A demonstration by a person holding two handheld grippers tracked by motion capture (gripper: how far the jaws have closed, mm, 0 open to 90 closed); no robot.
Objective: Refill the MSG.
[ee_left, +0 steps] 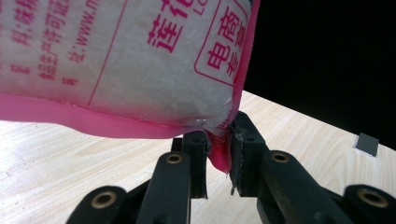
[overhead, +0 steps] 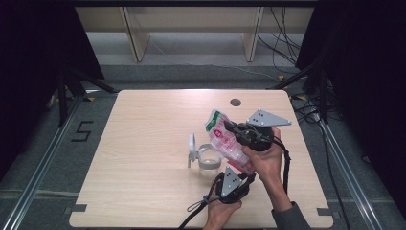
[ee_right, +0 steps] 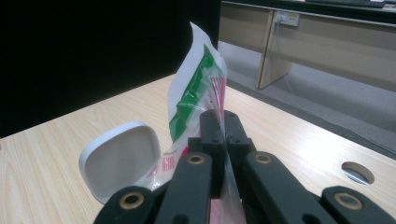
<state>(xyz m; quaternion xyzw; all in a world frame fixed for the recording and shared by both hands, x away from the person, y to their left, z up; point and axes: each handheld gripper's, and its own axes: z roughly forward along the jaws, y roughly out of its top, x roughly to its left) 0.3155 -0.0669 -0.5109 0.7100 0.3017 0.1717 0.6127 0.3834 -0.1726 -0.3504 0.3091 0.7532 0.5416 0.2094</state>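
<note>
Both grippers held the bag (overhead: 226,140) above the open container (overhead: 208,156), table centre-right. Left gripper (ee_left: 218,156) pinched its pink bottom corner; right gripper (ee_right: 224,135) clamped the top edge. Risks: thin corner slipping out, or granules spilling beside the container.

You have a bag (overhead: 228,140) that is translucent white with a pink sealed edge, red printed characters and a green patch near its top. The jar (overhead: 209,157) is clear, its lid (ee_right: 122,159) white. The table (overhead: 148,143) shows pale wood grain.
</note>
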